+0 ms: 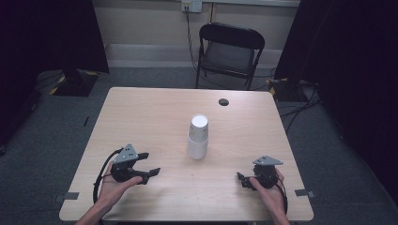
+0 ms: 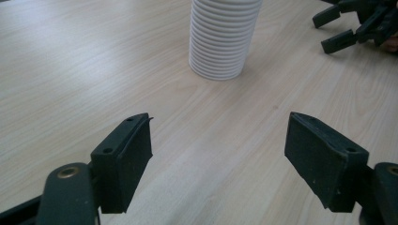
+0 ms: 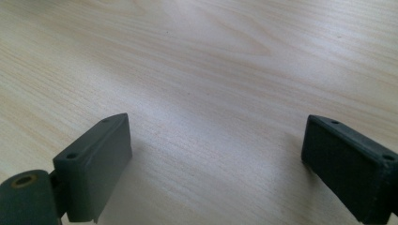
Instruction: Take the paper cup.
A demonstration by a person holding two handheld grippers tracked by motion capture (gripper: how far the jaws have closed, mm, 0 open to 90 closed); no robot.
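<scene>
A tall stack of white ribbed paper cups [image 1: 198,137] stands upside down near the middle of the light wooden table [image 1: 155,112]. My left gripper [image 1: 149,165] rests at the front left, held in a hand, jaws wide open and empty, pointing toward the stack. Its own view has the cup stack [image 2: 224,40] ahead between the open pads [image 2: 126,161], with the other gripper [image 2: 349,26] at the top right. My right gripper [image 1: 243,180] lies at the front right, open and empty; its view has bare tabletop [image 3: 211,84] between its pads [image 3: 101,164].
A small dark round hole [image 1: 224,101] marks the table's far edge. A black folding chair [image 1: 228,51] stands behind the table. Cables run over the grey floor at right, and black curtains hang on both sides.
</scene>
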